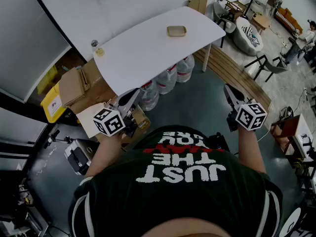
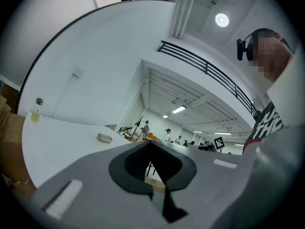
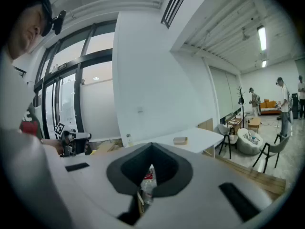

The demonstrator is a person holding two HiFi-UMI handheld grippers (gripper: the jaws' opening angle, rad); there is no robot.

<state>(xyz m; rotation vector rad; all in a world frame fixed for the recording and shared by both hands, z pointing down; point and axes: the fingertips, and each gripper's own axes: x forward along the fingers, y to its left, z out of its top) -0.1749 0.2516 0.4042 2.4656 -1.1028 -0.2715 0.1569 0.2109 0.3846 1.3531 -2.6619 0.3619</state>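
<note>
Both grippers are just hanging in the air in front of the person, well short of the table (image 1: 148,48).

The left gripper (image 1: 130,100) has its fingers pressed together with nothing between them. In the left gripper view they meet in one grey block, and only the dark cut-out behind the tips lets the room show through. It's hovering right over the cardboard boxes (image 1: 74,85) by the near corner of the table, close to them but not touching. Its marker cube (image 1: 108,121) sits just above the person's hand.

Same deal with the right gripper (image 1: 230,94): fingers closed up and empty. It's out over the grey floor (image 1: 197,107), off to the right of the table, with its own cube (image 1: 251,115) facing the head camera. In the right gripper view a bit of a water bottle shows through the cut-out.

Those water bottles (image 1: 168,78) are big clear ones, lined up on the floor under the table edge between the two grippers and nearer the left one.

On the table there's a small tan tray (image 1: 176,31) near the far side, and a little jar (image 1: 94,44) at the left corner. Neither gripper is anywhere near them. A yellow bin (image 1: 52,100) stands beside the boxes.
</note>
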